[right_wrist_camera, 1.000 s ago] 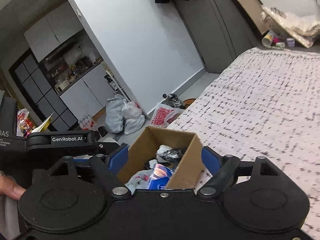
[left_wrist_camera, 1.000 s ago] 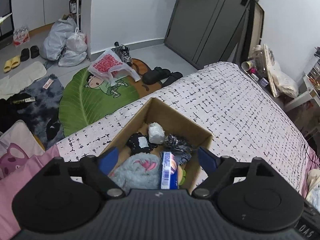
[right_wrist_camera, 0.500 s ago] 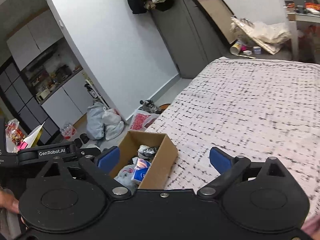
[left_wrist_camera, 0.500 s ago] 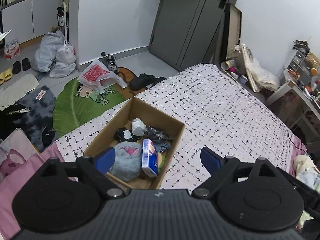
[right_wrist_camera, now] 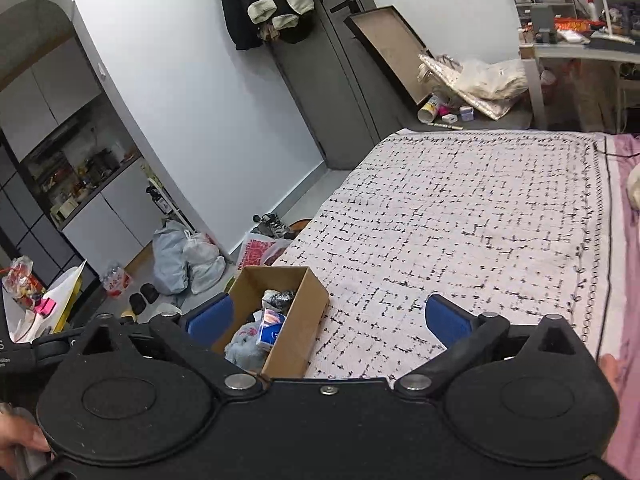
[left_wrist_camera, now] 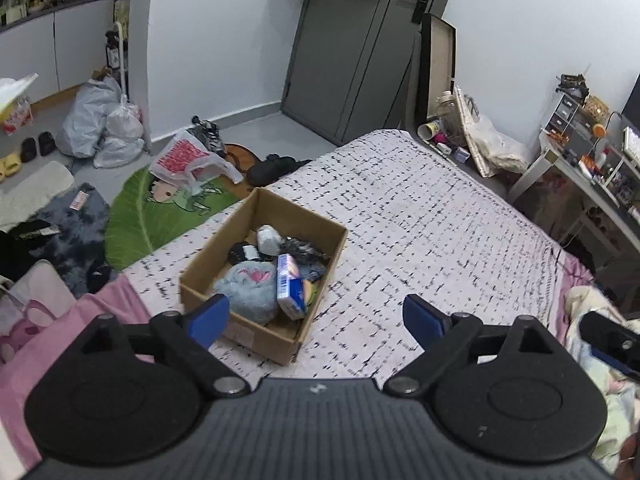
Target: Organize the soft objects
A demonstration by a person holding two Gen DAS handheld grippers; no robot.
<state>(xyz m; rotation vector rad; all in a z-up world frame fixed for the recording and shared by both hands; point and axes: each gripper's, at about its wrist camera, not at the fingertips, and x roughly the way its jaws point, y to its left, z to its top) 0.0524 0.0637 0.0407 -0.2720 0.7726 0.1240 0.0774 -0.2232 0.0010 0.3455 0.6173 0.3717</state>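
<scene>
Cardboard box [left_wrist_camera: 264, 276] on bed [left_wrist_camera: 440, 216]; green rug [left_wrist_camera: 160, 216], bags [left_wrist_camera: 104, 124] beyond.

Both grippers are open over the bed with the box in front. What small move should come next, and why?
Probably lower the left gripper into the box toward the grey plush. Both the left gripper and the right gripper are open and hold nothing, and the plush lies nearest the left fingers, on top of the pile.

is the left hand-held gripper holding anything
No, the left hand-held gripper is open and empty, above the bed beside the cardboard box.
</scene>
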